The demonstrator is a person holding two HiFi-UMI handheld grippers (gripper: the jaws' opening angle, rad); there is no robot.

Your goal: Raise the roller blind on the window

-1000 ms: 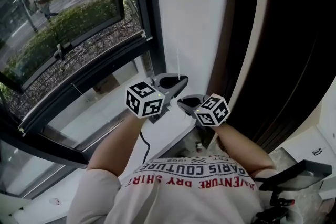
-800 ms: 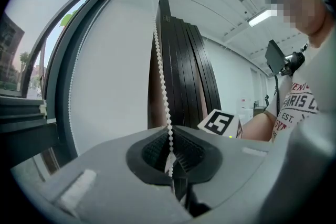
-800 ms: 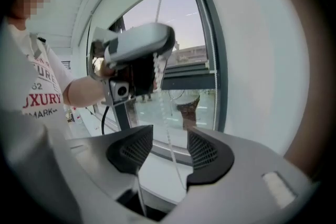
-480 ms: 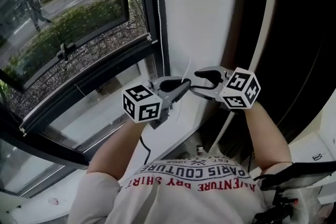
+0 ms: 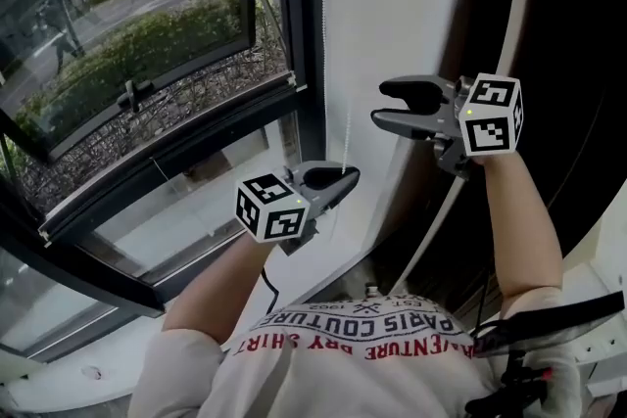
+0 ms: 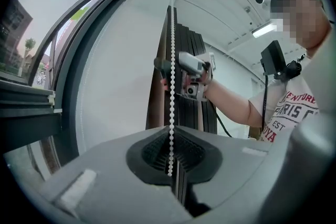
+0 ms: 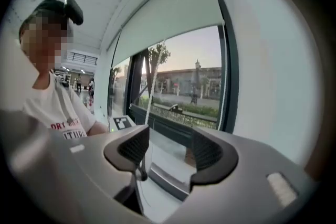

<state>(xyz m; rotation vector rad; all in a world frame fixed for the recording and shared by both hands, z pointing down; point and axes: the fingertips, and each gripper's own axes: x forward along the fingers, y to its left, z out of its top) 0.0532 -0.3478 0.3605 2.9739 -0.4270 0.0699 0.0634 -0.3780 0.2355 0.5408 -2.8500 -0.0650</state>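
Note:
The white bead chain (image 5: 345,140) hangs down the white wall beside the window (image 5: 147,44). My left gripper (image 5: 345,178) points level and is shut on the chain (image 6: 170,86), whose loose end dangles over its closed pads (image 6: 173,157). My right gripper (image 5: 384,105) is higher up, to the right of the chain; its jaws have just been opening and stand wide apart. Seen from it (image 7: 168,150), the chain (image 7: 148,107) runs close by its left finger, and neither pad presses on it. The pale roller blind (image 7: 173,13) covers the top of the window.
A dark window frame (image 5: 299,15) runs beside the white wall strip (image 5: 392,5). Tall dark panels (image 5: 568,15) stand at the right. The white sill (image 5: 225,201) lies below the glass. A black device (image 5: 549,328) hangs by my right side.
My right gripper has opened its jaws and risen from just beside the left gripper to well above it. The left gripper has stayed put, shut on the chain.

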